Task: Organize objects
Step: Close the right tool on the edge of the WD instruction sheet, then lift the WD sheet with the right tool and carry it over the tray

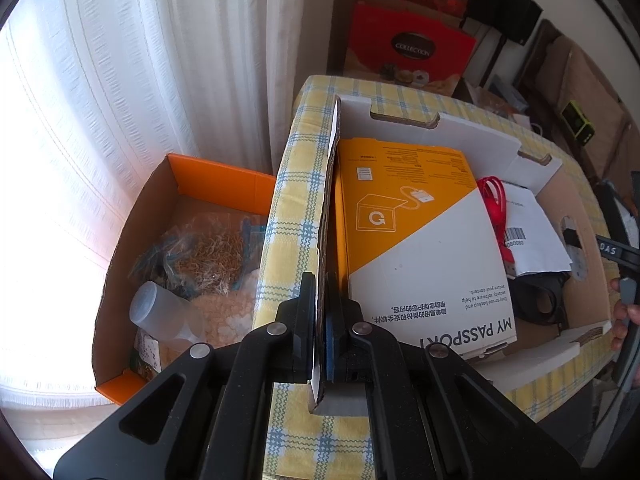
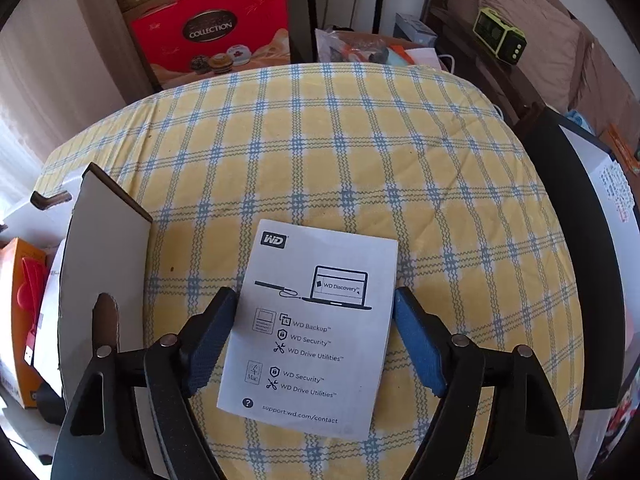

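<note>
A white-lined cardboard box (image 1: 472, 136) stands on the yellow checked cloth. It holds an orange and white My Passport carton (image 1: 416, 248), a red cable (image 1: 496, 208), a barcoded paper (image 1: 532, 232) and a black item (image 1: 540, 300). My left gripper (image 1: 320, 282) is shut on the box's left wall, one finger on each side of it. A white WD leaflet (image 2: 316, 328) lies flat on the cloth beside the box's flap (image 2: 104, 248). My right gripper (image 2: 314, 296) stands open astride the leaflet, a blue pad close to each of its side edges.
An orange carton (image 1: 216, 176) with bags and a plastic bottle (image 1: 160, 312) sits low to the left, by the white curtain. A red gift box (image 2: 212, 40) and other clutter stand behind the table. A green device (image 2: 500, 40) rests at the far right. A hand (image 1: 622, 316) shows at the right edge.
</note>
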{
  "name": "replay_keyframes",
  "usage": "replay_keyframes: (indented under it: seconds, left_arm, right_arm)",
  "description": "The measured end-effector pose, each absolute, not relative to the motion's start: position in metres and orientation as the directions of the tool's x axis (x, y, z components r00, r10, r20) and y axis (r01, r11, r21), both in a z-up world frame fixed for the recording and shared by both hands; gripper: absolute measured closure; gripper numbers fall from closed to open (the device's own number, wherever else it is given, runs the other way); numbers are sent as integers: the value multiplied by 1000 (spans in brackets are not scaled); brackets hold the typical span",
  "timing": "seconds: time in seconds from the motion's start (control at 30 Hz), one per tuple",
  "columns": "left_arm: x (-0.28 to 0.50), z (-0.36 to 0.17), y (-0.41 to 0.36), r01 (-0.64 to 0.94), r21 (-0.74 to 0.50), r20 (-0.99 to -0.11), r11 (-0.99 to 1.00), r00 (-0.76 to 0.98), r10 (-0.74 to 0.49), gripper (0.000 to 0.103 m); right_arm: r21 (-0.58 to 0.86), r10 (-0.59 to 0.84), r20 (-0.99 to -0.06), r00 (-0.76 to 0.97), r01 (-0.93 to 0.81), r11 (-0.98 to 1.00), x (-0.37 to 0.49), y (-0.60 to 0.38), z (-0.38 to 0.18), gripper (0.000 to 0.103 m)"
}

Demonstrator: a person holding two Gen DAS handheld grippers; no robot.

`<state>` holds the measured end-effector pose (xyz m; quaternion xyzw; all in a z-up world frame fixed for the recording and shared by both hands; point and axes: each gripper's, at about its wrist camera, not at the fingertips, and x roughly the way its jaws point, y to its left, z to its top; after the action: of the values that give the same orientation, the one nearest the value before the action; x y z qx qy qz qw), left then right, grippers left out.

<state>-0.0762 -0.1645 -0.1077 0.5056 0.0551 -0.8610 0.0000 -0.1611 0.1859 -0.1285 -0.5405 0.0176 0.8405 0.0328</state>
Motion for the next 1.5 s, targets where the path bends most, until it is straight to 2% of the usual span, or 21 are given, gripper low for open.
replay_keyframes:
  seconds: [0.3, 0.43, 0.53, 0.63, 0.77, 1.1, 1.33, 1.5]
  left_arm:
    - [-72, -105, -148, 17, -69, -870, -997, -491, 52, 99]
    - [-75, -103, -137, 1, -67, -870, -998, -490, 58, 99]
    - [-78, -102, -127, -12, -67, -870, -998, -489, 64, 99]
    - [-79, -101, -117, -25, -64, -870, -998, -488, 68, 99]
    - [-80, -100, -108, -36, -56, -871, -998, -486, 66, 99]
    - [-79, -100, -101, -44, -55, -872, -998, -485, 69, 99]
    - [-81, -99, -90, -60, -54, -871, -997, -485, 76, 98]
    - [-81, -99, -81, -72, -52, -872, -996, -483, 80, 98]
  right_arm:
    - [93, -58, -907, -418, -65, -994, -157, 219, -117, 24]
    - [130, -91, -895, -437, -60, -990, -155, 234, -100, 38]
    - [100, -72, -896, -439, -41, -994, -155, 237, -91, 40]
    - [124, -98, -900, -424, -35, -992, -156, 241, -92, 53]
    - [136, -110, -893, -437, -29, -990, -155, 247, -88, 63]
    - [150, -124, -864, -488, -14, -989, -148, 250, -51, 63]
    - [173, -178, -827, -533, 60, -983, -141, 231, -6, 63]
    - [193, -217, -819, -532, 100, -976, -141, 208, 4, 63]
